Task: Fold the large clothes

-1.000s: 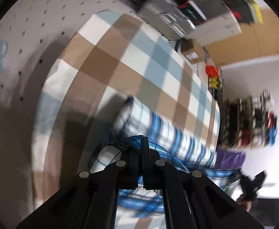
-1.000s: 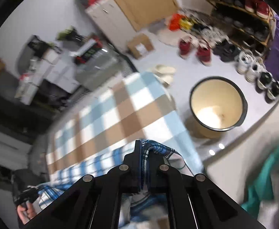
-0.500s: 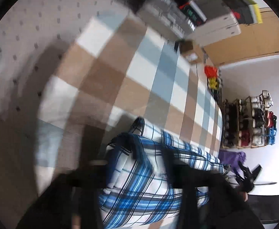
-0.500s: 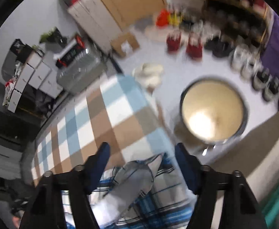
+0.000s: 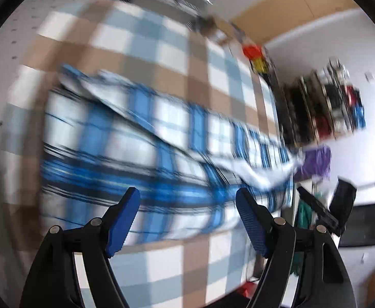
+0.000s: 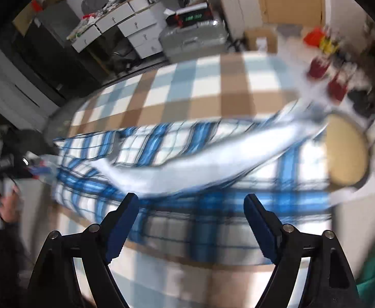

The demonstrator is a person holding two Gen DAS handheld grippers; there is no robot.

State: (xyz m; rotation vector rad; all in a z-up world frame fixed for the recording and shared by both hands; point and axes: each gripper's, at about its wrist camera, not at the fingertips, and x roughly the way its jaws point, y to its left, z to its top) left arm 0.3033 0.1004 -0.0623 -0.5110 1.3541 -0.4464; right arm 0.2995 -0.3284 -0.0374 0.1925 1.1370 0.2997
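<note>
Checked bedspread [image 5: 146,38] carries the blue plaid shirt [image 5: 136,148] lengthwise. Both the left gripper [image 5: 187,200] and right gripper [image 6: 191,205] tilt downward over its near edge, jaws just opened wide, nothing held.

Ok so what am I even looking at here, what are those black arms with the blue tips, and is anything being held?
Those are hand-held tongs, one in each of a person's hands, each carrying a wide-angle camera that looks out along its fingers. One picture is from the left tongs, the other from the right tongs. Both look down on a blue and white checked shirt lying on a brown, blue and white checked cover. Nothing is held: both tongs have just been opening and stand wide, with no cloth between the blue pads. The pictures are blurred. In the right view a cream bucket shows beyond the shirt.
</note>
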